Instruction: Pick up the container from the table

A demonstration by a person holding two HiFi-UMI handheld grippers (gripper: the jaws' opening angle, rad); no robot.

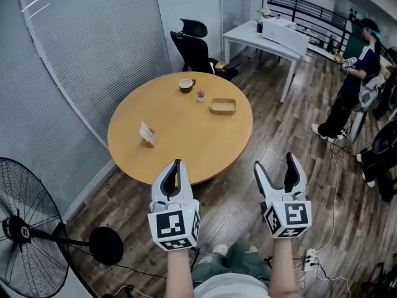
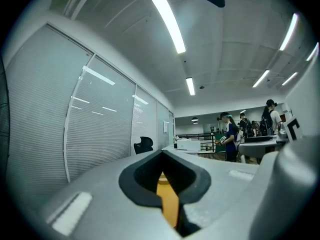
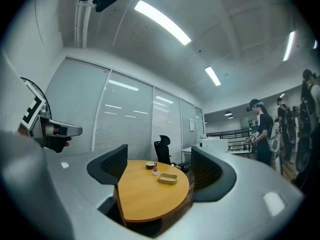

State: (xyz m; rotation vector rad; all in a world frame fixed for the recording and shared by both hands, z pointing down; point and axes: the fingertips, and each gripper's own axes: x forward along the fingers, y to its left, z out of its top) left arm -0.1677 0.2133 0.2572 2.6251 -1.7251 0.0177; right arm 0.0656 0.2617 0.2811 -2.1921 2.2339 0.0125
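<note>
A shallow tan container [image 1: 223,106] [image 3: 167,178] lies on the far right part of the round wooden table [image 1: 173,151]. My left gripper [image 1: 177,168] is held short of the table's near edge with its jaws pressed together and nothing between them. My right gripper [image 1: 280,169] hovers over the floor to the right of the table, jaws spread wide and empty. In the right gripper view the table [image 3: 140,199] and container sit framed between the two pads. Only a sliver of the tabletop [image 2: 169,204] shows in the left gripper view.
A cup [image 1: 186,84], a small red-topped item [image 1: 201,95] and a card holder [image 1: 147,133] also stand on the table. A black office chair [image 1: 197,48] and white desk [image 1: 263,39] are behind it. A fan [image 1: 28,241] stands at left; a person [image 1: 350,79] stands at right.
</note>
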